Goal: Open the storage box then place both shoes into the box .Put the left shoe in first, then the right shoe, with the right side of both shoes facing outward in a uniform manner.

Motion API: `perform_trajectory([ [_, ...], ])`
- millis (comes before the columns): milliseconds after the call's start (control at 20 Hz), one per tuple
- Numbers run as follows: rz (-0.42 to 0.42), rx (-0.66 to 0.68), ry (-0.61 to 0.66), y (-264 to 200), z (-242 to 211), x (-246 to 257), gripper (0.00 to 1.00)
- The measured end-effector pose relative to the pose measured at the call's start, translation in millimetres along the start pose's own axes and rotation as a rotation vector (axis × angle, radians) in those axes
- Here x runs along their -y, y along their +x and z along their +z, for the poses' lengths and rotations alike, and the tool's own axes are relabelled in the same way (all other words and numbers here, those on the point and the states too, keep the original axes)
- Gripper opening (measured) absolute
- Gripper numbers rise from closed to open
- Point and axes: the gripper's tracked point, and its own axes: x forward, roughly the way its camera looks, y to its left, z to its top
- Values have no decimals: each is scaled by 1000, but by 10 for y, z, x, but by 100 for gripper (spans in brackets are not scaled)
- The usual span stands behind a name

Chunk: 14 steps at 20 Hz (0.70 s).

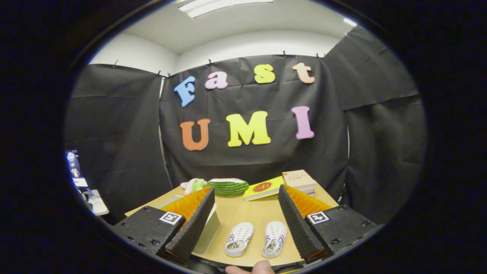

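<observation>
1. My one camera rides on my hand-held gripper (243,224), looking forward along its two fingers, which stand apart.
2. It sits above the near edge of the tabletop (243,209), facing level toward the booth's back wall.
3. The shoes (255,239) lie close below; the books (283,184) sit farther off.

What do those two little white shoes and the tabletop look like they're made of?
The two shoes, lying between the open tongs, look like white canvas or fabric, matte, with striped sides and pale soles that may be rubber. The table looks like light wood or laminate, smooth with a faint sheen.
</observation>
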Motion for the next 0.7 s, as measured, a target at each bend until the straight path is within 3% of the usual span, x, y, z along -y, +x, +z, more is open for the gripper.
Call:
perform_trajectory([
  [400,281,-191,169,244,-555,-391,100],
  [700,407,-358,268,479,-1027,-627,100],
])
